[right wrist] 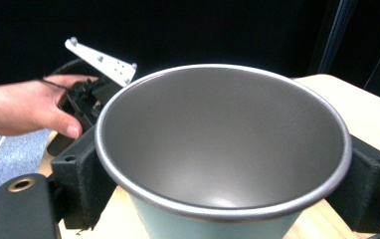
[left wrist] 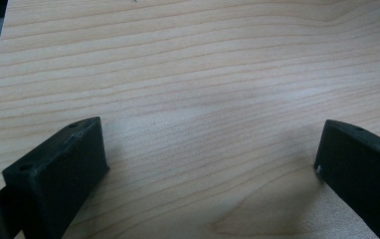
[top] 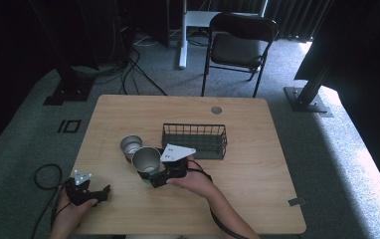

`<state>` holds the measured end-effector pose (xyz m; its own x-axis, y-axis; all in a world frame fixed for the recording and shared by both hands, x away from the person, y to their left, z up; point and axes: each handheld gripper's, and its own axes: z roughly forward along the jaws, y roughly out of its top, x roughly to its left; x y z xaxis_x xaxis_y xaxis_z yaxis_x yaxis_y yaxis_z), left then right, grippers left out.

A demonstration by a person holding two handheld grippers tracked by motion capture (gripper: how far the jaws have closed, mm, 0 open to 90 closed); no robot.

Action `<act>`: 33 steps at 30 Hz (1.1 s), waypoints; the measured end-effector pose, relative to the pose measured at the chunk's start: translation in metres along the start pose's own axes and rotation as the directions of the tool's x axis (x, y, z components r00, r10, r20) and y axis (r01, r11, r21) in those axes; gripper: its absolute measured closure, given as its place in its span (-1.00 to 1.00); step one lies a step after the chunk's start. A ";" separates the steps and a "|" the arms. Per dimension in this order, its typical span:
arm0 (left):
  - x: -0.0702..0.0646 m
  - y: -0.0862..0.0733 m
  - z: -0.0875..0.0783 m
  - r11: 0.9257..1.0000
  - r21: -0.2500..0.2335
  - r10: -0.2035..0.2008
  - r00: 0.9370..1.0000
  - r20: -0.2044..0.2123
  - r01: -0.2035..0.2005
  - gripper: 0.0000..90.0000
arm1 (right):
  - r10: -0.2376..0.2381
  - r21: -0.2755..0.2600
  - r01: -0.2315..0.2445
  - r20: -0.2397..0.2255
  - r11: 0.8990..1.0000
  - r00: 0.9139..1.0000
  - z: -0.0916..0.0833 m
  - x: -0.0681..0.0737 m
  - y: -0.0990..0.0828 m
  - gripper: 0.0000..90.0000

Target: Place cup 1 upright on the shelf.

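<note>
Two black jaws of the right gripper (right wrist: 223, 164) clamp the sides of a pale green metal cup (right wrist: 223, 149), one pad on each flank below its rolled rim; the cup's base is cut off by the bottom edge of the right gripper view, and its grey inside is bare. In the high view the same cup (top: 146, 160) is held upright, slightly toward the person from the middle of the wooden table (top: 257, 164), with the right gripper (top: 159, 175) partly hidden under its own grey plate and the person's hand. Whether the cup rests on the wood or is lifted off it is hard to make out. The left gripper (left wrist: 210, 164) has its jaws spread wide over bare wood, gripping nothing; it sits at the near left corner of the table (top: 89, 191), its far jaw cut off in its own view. Just beyond the held cup stands a second metal cup (top: 131, 147), nearly touching it. A dark wire basket (top: 195, 141) lies just right of both cups. A folding chair (top: 240, 46) stands on the carpet behind the table.
</note>
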<state>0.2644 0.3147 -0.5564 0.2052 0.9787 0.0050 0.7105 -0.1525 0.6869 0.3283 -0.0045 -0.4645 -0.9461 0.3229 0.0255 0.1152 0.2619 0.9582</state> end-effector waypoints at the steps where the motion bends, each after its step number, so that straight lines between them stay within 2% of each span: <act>1: 0.000 0.000 0.000 1.000 0.000 0.000 1.000 0.000 0.000 -0.99 | -0.001 -0.003 0.001 0.001 1.000 1.000 -0.001 0.000 0.002 -0.72; 20: 0.000 0.000 0.000 1.000 0.002 0.000 1.000 0.001 0.000 -0.99 | 0.010 -0.082 -0.003 0.092 0.997 0.996 -0.020 -0.015 0.041 -0.72; 21: 0.000 0.000 0.000 1.000 0.002 0.000 1.000 0.000 0.000 -0.99 | 0.016 -0.089 -0.005 0.115 0.996 0.993 -0.024 -0.019 0.045 -0.72; 31: 0.000 0.000 0.000 1.000 0.001 0.000 1.000 0.000 0.000 -0.99 | 0.029 -0.129 -0.003 0.206 0.992 0.978 -0.039 -0.032 0.056 -0.72; 33: 0.000 0.000 0.000 1.000 0.001 0.000 1.000 0.000 0.000 -0.99 | 0.051 -0.141 -0.018 0.233 0.990 0.971 -0.043 -0.036 0.058 -0.72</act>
<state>0.2644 0.3147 -0.5563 0.2057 0.9786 0.0050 0.7112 -0.1530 0.6862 0.3563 -0.0400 -0.3975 -0.8426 0.5385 0.0072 0.0886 0.1253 0.9882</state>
